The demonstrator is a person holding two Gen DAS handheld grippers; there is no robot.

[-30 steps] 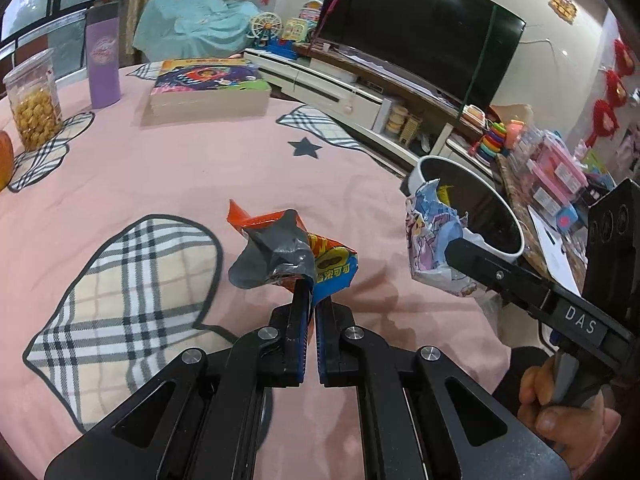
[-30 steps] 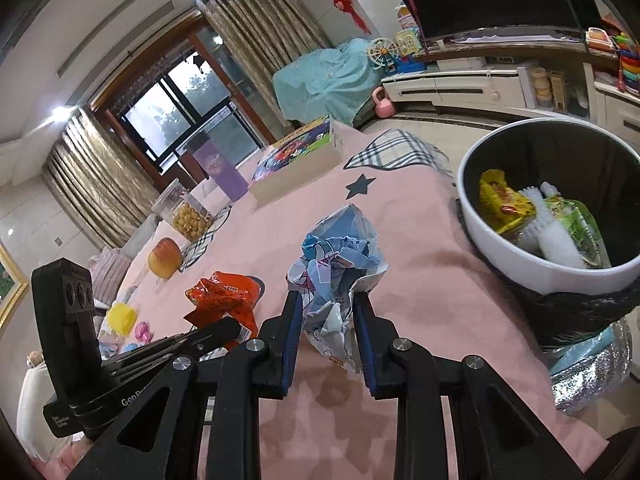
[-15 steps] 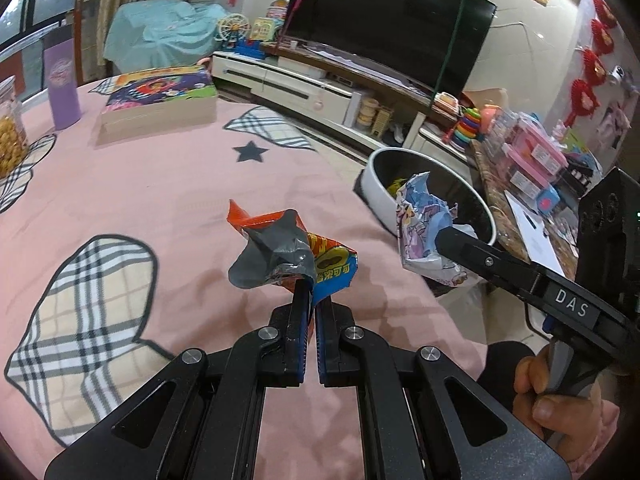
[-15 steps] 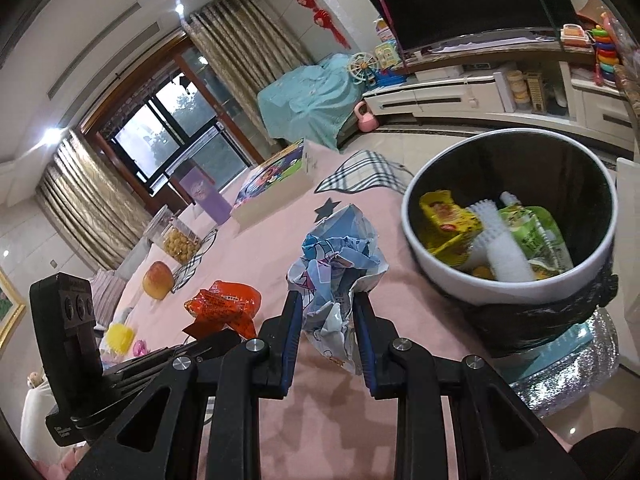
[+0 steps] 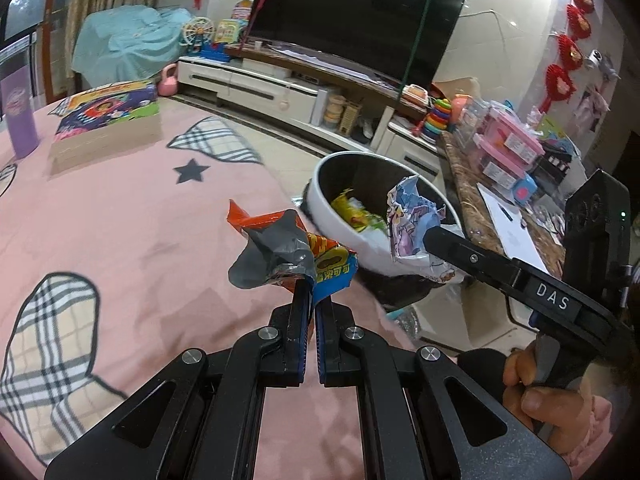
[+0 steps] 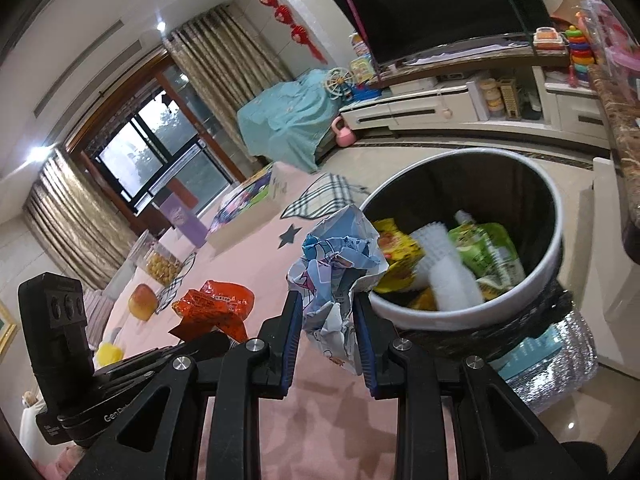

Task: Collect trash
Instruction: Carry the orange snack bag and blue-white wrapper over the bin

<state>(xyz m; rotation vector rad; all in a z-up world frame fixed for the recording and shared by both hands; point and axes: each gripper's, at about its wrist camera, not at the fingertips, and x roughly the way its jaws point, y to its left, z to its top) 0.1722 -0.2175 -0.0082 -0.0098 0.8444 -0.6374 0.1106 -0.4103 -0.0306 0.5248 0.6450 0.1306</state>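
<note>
Both hands shifted toward the trash bin (image 6: 556,240), now larger in view. Left hand-held gripper (image 5: 311,300) clamps an orange snack wrapper (image 5: 280,248); right hand-held gripper (image 6: 326,312) pinches a crumpled blue-white wrapper (image 6: 340,256), seemingly over the pink table (image 5: 120,232) edge beside the bin.

Both units are presenting as matte black linkage frames, the left gripper (image 5: 311,300) and right gripper (image 6: 326,312) showing silver pivot screws and blue-edged finger pads (image 6: 290,344), the right one's side bearing white "DAS" lettering, with a pink sleeve showing at the hand (image 5: 560,396).
</note>
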